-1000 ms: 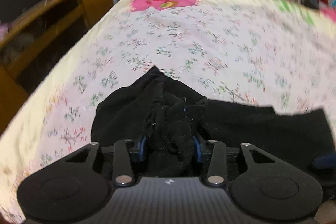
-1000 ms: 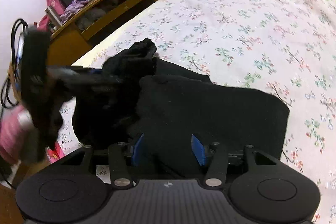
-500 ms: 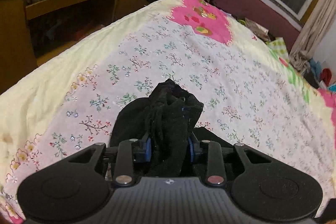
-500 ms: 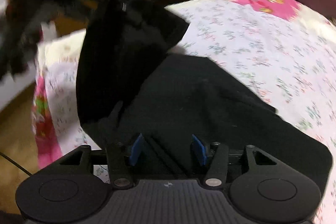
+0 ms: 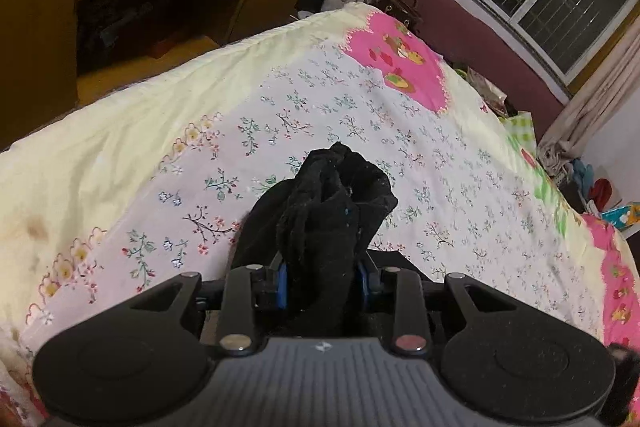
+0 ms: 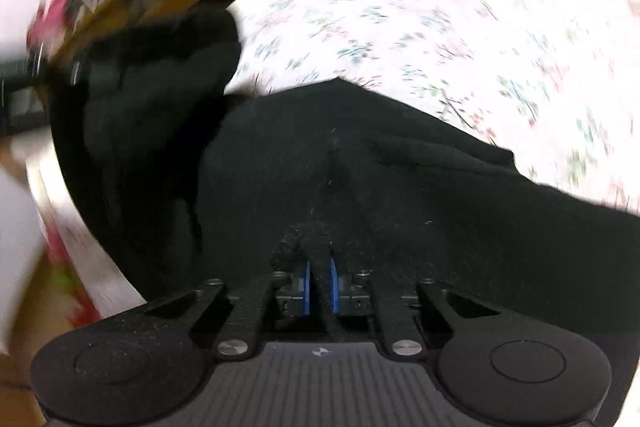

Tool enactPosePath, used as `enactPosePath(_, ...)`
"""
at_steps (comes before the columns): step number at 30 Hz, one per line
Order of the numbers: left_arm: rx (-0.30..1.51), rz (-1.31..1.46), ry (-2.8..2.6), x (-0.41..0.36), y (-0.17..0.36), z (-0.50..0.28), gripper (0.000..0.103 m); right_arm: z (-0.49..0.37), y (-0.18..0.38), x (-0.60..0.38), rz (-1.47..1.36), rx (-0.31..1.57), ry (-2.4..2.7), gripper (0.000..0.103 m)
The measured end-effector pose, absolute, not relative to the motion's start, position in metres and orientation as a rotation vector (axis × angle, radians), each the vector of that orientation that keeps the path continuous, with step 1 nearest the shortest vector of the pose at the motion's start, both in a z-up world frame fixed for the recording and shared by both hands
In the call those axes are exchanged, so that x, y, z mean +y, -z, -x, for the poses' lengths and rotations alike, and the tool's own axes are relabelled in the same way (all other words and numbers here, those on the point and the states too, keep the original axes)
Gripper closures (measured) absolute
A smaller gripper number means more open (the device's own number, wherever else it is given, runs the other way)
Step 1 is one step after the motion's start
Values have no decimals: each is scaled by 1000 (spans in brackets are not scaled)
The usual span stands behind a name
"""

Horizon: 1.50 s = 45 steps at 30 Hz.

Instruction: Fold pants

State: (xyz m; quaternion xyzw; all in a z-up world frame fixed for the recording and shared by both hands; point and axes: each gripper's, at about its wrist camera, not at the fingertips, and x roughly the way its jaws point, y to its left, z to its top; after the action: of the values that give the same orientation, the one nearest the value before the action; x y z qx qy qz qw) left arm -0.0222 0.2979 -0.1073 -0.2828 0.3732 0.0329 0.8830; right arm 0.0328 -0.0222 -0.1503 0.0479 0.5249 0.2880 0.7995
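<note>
Over the bedspread (image 5: pixel 360 131) — left gripper (image 5: pixel 322 281) fingers clamping bunched black pants (image 5: pixel 332 203), right gripper (image 6: pixel 319 283) fingers just pinched a fold.

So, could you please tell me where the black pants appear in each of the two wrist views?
Left wrist: black pants bunched at lower centre, clamped in the left tongs.
Right wrist: spread across centre and left, a pinch in the right tongs.
Shared landmark: floral bedspread.

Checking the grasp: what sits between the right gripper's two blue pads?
A thin pinched fold of the black pants sits between the right gripper pads, which are shut on it, shown in the right wrist view.
</note>
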Motion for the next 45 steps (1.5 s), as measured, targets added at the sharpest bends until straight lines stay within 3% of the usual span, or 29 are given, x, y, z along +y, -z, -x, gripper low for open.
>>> enactPosePath(8, 749, 629, -50, 304, 108, 27, 64, -45, 116, -30, -369, 1090, -692, 100)
enactPosePath(12, 739, 636, -46, 305, 107, 29, 64, -46, 109, -7, -390, 1053, -799, 100)
enactPosePath(15, 730, 658, -46, 308, 107, 31, 64, -43, 133, 20, -239, 1070, -819, 100)
enactPosePath(19, 723, 659, -28, 308, 103, 33, 64, -35, 186, 42, -117, 1173, -821, 92)
enactPosePath(22, 718, 634, 20, 299, 92, 31, 64, -30, 192, 34, -165, 1197, -827, 85)
enactPosePath(25, 718, 602, 88, 282, 80, 26, 64, -26, 173, 12, -201, 1153, -832, 60)
enactPosePath(31, 771, 553, 202, 246, 85, 10, 64, -31, 151, -45, -354, 1131, -765, 58)
enactPosePath(37, 811, 521, 277, 219, 91, 7, 64, -47, 149, -99, -561, 1124, -659, 43)
enactPosePath(40, 837, 492, 272, 213, 95, 5, 64, -58, 164, -115, -727, 1151, -627, 43)
enactPosePath(45, 876, 467, 237, 207, 111, -6, 62, -62, 171, -98, -741, 1181, -617, 42)
